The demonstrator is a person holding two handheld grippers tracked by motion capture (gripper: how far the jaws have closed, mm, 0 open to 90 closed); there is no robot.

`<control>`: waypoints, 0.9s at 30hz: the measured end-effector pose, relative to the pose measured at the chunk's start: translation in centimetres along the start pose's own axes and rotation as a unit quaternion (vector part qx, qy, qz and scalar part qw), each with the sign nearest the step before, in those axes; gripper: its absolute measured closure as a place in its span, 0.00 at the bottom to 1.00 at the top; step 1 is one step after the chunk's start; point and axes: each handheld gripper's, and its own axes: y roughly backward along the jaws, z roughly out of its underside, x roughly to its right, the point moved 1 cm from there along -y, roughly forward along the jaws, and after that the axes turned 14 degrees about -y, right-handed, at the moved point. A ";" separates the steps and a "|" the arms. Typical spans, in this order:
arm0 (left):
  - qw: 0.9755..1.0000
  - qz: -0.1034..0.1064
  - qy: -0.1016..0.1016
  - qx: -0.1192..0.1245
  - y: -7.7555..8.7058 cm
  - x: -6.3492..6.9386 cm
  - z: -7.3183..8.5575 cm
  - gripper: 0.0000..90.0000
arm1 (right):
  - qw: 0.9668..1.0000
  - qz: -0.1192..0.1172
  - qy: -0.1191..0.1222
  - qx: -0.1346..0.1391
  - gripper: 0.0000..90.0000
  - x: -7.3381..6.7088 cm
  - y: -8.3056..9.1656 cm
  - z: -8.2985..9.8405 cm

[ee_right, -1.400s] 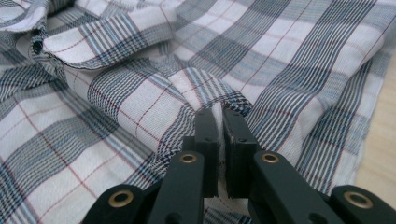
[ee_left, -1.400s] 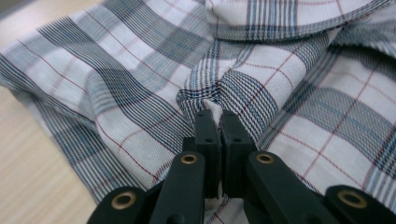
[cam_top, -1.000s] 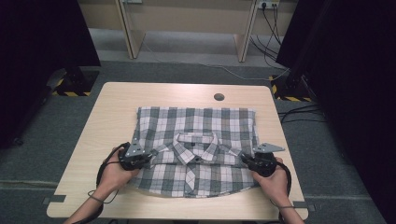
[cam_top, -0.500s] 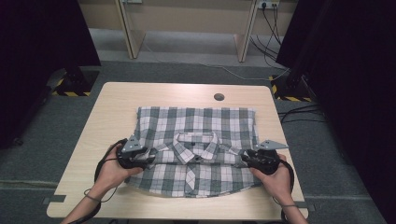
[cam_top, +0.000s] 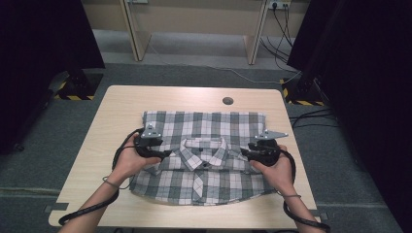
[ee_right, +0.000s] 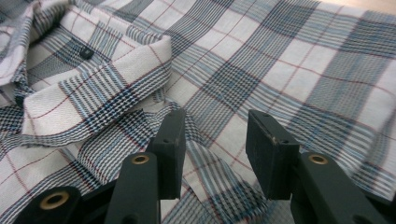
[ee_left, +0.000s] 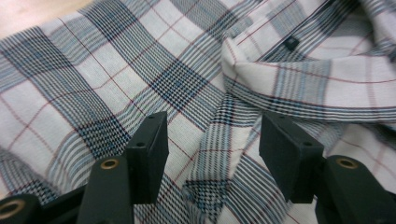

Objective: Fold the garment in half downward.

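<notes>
A grey, white and blue plaid shirt [cam_top: 204, 170] lies folded on the wooden table [cam_top: 111, 116], collar [cam_top: 204, 145] up and buttoned. My left gripper [cam_top: 167, 154] hovers over the shirt's left shoulder, pointing toward the collar. My right gripper [cam_top: 243, 154] mirrors it over the right shoulder. In the left gripper view the left gripper [ee_left: 212, 135] is open, its jaws having just been opening, with cloth beneath them near the collar tip [ee_left: 299, 74] and nothing pinched. In the right gripper view the right gripper [ee_right: 215, 135] is likewise open after just opening, above a small ridge of fabric beside the collar [ee_right: 98, 88].
A round cable hole [cam_top: 227, 101] sits near the table's far edge. Bare tabletop runs along the left side and front. Beyond the table stand desk legs [cam_top: 133, 29], floor cables [cam_top: 311, 116] and dark curtains [cam_top: 359, 73].
Both grippers went from shut on the shirt's shoulders to open, letting go of the cloth. Both hands lifted a little and shifted toward the far side of the table.
</notes>
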 end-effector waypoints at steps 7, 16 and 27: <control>0.999 0.030 0.000 -0.028 -2.0 -0.3 0.1 0.47 | 1.000 -0.009 0.002 -0.027 0.61 -0.5 -2.1 -0.1; 0.997 0.056 -0.014 -0.044 -2.9 0.0 0.4 0.64 | 0.998 -0.016 0.010 -0.059 0.64 -0.5 -3.5 0.3; 0.997 0.064 -0.027 -0.045 -2.7 0.8 0.2 0.96 | 0.997 -0.034 0.017 -0.074 0.96 -0.9 -3.7 0.8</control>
